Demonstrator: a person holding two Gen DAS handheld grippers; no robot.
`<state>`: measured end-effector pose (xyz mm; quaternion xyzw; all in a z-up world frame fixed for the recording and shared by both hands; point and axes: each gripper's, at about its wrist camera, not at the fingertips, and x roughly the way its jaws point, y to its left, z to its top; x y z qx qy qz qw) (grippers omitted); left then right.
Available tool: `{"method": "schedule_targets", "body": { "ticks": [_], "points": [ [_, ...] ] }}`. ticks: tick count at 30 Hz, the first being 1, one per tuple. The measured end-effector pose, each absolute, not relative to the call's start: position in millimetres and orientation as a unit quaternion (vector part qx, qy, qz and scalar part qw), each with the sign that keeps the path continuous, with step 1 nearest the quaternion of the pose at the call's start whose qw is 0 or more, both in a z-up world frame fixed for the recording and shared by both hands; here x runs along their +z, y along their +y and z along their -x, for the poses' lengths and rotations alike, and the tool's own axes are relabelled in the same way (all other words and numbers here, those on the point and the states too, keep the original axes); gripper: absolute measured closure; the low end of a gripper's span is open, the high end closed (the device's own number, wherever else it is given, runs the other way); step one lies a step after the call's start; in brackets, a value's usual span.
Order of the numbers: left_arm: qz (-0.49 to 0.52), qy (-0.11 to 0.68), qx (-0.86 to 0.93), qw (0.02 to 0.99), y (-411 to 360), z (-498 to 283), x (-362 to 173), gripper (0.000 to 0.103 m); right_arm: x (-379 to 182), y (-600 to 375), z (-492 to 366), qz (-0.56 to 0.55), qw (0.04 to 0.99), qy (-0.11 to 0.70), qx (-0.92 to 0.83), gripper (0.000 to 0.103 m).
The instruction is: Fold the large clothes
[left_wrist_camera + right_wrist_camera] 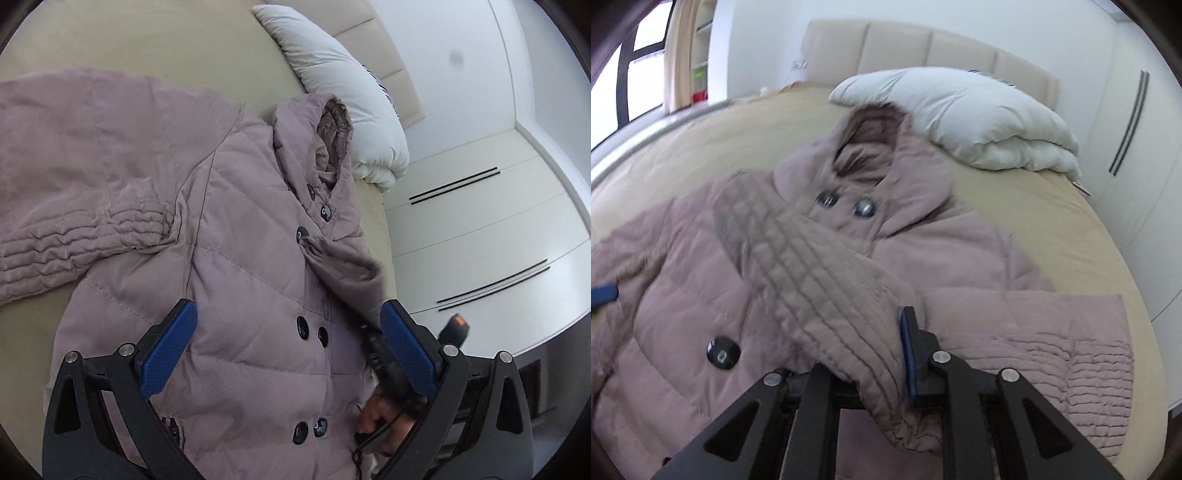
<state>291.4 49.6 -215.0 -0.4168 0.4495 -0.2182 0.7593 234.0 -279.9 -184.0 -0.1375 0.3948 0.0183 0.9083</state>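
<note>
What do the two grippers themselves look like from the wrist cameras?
Left gripper: black angular linkage arms with triangular cut-outs, silver pivot pins, blue textured finger pads. Right gripper: the same black linkage, silver pins and a blue pad.

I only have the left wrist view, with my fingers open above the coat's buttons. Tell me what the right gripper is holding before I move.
Observer: The right gripper is shut on the quilted cuff of a sleeve. One blue finger shows; the other is hidden under the fabric.
Operator: Say where that sleeve lies.
Observer: It runs diagonally across the front of the coat, passing between the two upper buttons and a lower one.
Operator: Tell me whether my left gripper is clear of it.
Observer: A blue fingertip of yours shows at the left edge of the right wrist view, apart from the held sleeve.
</note>
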Motion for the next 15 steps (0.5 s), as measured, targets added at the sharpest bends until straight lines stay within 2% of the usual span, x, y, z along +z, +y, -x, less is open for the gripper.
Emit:
{"method": "schedule_targets", "body": {
  "ticks": [3, 5, 6, 7, 15],
  "points": [
    [0.439, 0.465, -0.235, 0.732, 43, -305, -229, 0.003, -211, -246, -219, 0.243, 0.893, 0.378, 0.008, 0.077],
    [0.442, 0.474, -0.259, 0.716, 29, -317, -232, 0.003, -209, -246, -210, 0.247, 0.896, 0.368, 0.011, 0.048],
    [0.441, 0.48, -0.269, 0.709, 18, -324, -233, 0.003, -203, -248, -209, 0.228, 0.902, 0.366, 0.021, 0.026],
    [0.438, 0.487, -0.28, 0.702, 6, -333, -234, 0.003, -197, -251, -206, 0.211, 0.91, 0.357, 0.021, 0.017],
    [0.33, 0.571, -0.304, 0.688, -82, -401, -241, 0.003, -209, -235, -208, 0.216, 0.909, 0.351, 0.061, 0.021]
  ]
}}
